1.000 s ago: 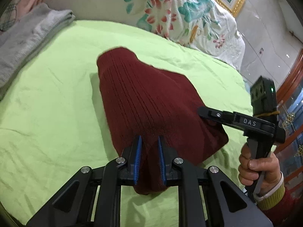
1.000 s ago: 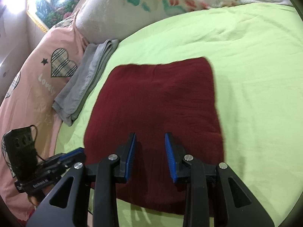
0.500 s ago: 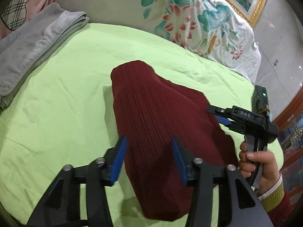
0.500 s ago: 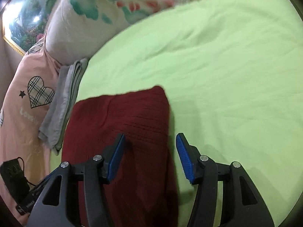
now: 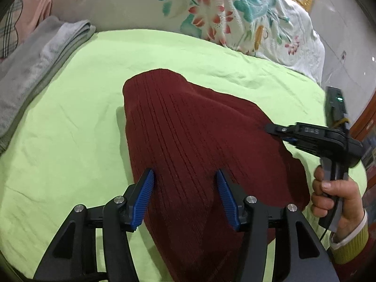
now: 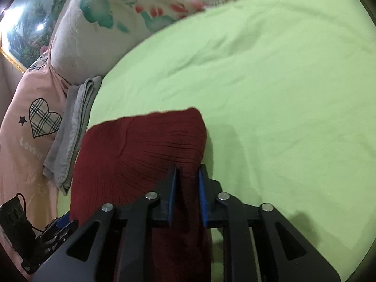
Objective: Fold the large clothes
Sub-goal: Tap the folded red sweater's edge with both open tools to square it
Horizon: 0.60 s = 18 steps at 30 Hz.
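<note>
Dark red ribbed knit sweater (image 5: 188, 141) folded on green-sheeted bed (image 5: 70, 129), left hand-held gripper (image 5: 184, 188) spread apart above it after opening, right hand-held gripper (image 6: 186, 183) just closed, pinching sweater's edge

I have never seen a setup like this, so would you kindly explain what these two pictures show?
A person holds a two-finger gripper in each hand; each picture comes from a camera mounted on one gripper, looking along its fingers. A dark red sweater lies on a green bedsheet, with a folded grey towel and floral pillow behind. The left gripper has just opened and straddles the sweater without gripping. The right gripper has just closed, pinching the sweater's edge.
</note>
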{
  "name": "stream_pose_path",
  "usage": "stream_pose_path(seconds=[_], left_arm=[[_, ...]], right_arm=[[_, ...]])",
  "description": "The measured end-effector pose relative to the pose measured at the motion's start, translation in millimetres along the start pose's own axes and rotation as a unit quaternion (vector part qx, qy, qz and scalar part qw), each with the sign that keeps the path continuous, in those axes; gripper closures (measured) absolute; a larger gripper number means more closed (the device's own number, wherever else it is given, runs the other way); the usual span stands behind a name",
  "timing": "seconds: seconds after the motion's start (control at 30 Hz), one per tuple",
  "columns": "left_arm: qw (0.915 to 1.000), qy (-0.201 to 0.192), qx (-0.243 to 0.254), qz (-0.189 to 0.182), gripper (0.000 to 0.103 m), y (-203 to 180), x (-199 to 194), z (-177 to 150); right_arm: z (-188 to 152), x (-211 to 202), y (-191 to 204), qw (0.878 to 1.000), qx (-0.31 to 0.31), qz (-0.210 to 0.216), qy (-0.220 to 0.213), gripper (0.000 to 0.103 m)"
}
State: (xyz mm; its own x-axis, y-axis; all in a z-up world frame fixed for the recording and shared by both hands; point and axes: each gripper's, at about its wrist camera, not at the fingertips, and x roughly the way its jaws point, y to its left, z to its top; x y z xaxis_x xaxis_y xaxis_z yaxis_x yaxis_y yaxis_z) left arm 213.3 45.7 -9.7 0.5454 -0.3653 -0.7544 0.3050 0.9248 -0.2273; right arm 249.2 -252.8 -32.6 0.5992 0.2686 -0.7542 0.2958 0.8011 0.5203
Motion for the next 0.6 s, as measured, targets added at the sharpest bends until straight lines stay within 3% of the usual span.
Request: stream_pose_path(seconds=[0.07,0.17,0.23,0.33,0.6], left_arm=[[0.9999,0.001,-0.010,-0.006,0.046,3.9,1.6,-0.5],[0.9999,0.000,-0.011,-0.004,0.046,2.1,1.6,-0.5],[1.0000,0.002,-0.009,-0.001,0.046,0.4,0.5,-0.6],[0.9999,0.009,-0.013,-0.001,0.046,0.7,-3.9,0.0],[0.9997,0.004,-0.005,0.023,0.046,-4.9,-34.2,-15.5]], right_arm=[[-1.5,-16.5,13.8,1.000,-0.019,-0.005,-0.024,0.083],[-16.5,-37.3,41.6,0.997,-0.064,0.029,-0.041,0.083],[-31.2,-32.3,51.6,0.995,-0.090,0.030,-0.017,0.082],[-46.2,-5.8,44.2,0.995,-0.091,-0.011,0.034,0.083],[-48.3,-30.4,44.9,0.997,-0.077,0.022,0.016,0.077]])
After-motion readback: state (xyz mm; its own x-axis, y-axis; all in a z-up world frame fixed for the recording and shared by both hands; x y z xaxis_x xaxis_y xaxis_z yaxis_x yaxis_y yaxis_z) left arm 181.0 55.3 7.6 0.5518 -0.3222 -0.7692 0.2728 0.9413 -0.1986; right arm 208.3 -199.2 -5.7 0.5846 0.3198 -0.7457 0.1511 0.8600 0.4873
